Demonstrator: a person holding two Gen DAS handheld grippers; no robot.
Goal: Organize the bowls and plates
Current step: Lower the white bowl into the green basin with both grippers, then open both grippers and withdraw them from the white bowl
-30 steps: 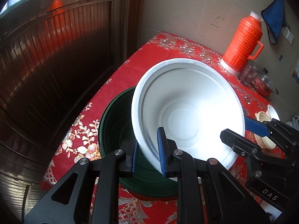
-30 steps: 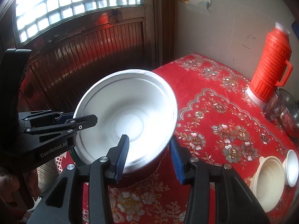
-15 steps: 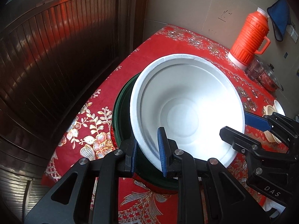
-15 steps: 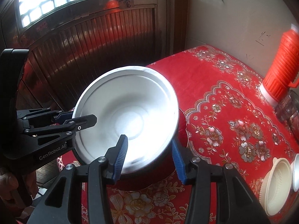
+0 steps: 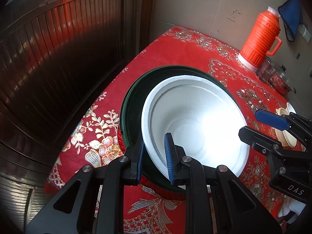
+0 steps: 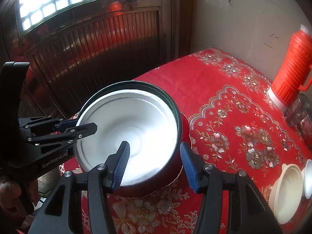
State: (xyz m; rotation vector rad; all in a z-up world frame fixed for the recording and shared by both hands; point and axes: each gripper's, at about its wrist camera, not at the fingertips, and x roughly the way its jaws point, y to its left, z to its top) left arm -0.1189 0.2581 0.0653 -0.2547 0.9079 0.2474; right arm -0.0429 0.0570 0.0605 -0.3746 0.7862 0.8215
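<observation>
Lowered since a second ago, the wide white foam bowl [image 5: 197, 120] now sits down inside the dark green-rimmed basin with red outer wall [image 5: 132, 105], where before it rode tilted above that rim.

Your left gripper [image 5: 154, 154] stays pinched on the white bowl's near rim, one blue pad outside the wall, one inside. Left edge of the bowl lies close to the basin's wall on that side.

Your right gripper [image 6: 154, 165] has its jaws opening: the bowl's and basin's near-right edge stands between the blue pads, but neither pad presses on it. More gap than a second ago.

Basin rests on the red floral tablecloth [image 6: 224, 101], near the table's corner by the dark slatted wooden door [image 6: 101, 44].

Farther right: cream ribbed plastic bowl [image 6: 286, 187] with a small white bowl [image 6: 307, 177] just beside it.

Far back, against the wall: orange ribbed thermos flask [image 5: 259, 37], upright, a glass-lidded pot [image 5: 280, 80] near its base.
</observation>
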